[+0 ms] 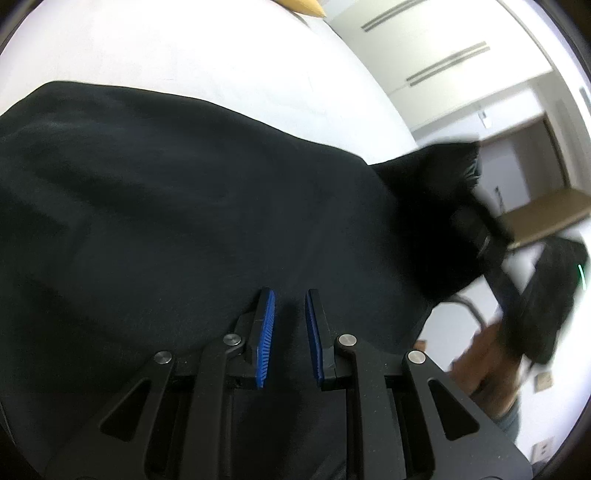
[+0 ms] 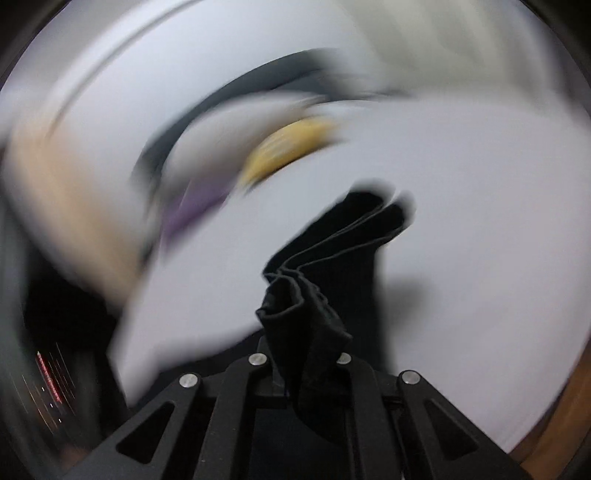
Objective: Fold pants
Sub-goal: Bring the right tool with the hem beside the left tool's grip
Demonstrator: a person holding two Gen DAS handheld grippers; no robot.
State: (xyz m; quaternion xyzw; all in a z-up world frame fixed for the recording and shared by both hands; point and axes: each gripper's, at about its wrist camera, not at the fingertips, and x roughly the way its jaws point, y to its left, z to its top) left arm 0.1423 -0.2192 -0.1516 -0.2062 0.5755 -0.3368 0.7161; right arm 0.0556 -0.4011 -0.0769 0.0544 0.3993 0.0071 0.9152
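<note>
The black pants (image 1: pixel 184 206) lie spread on the white table (image 1: pixel 221 62) and fill most of the left wrist view. My left gripper (image 1: pixel 290 295) rests low over their near part, its blue pads (image 1: pixel 269 325) close together with dark cloth filling the narrow gap. Far right, one end of the pants (image 1: pixel 439 173) is lifted off the table beside the blurred right gripper (image 1: pixel 491 243). In the right wrist view, which is streaked with motion blur, my right gripper (image 2: pixel 304 343) is shut on a bunched, layered hem of the pants (image 2: pixel 332 251); the cloth hides its pads.
A tan object (image 1: pixel 306 5) lies at the table's far edge. A blurred yellow item (image 2: pixel 291 147) and a purple one (image 2: pixel 195 206) sit beyond the hem. A person's hand (image 1: pixel 491 365) shows low right. White cabinets (image 1: pixel 443 55) and a wooden door frame stand behind.
</note>
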